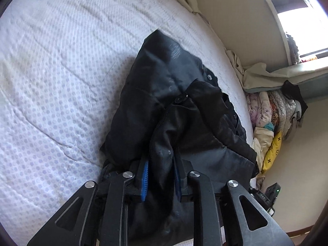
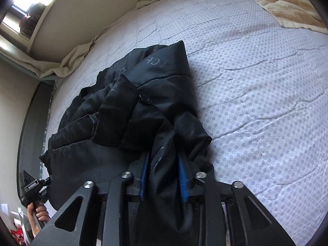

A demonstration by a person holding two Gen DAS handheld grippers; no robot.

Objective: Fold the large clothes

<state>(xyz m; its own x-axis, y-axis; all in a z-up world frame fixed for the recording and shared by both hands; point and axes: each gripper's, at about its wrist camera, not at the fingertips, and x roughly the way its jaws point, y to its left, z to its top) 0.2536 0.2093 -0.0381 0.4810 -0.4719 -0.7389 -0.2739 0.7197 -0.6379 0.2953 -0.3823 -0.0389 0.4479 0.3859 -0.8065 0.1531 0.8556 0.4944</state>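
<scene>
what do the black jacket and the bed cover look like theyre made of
Black jacket: probably padded synthetic shell, nylon or polyester; it has a faint sheen and puffy stitched panels. Bed cover: likely quilted woven fabric, matte, with dotted print and stitched creases.

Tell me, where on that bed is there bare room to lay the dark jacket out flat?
The dotted bedspread lies bare between the black jacket and the cream blanket. It is crowded along the wall edge, where the jacket meets the bunched beige sheet and piled bedding.
</scene>
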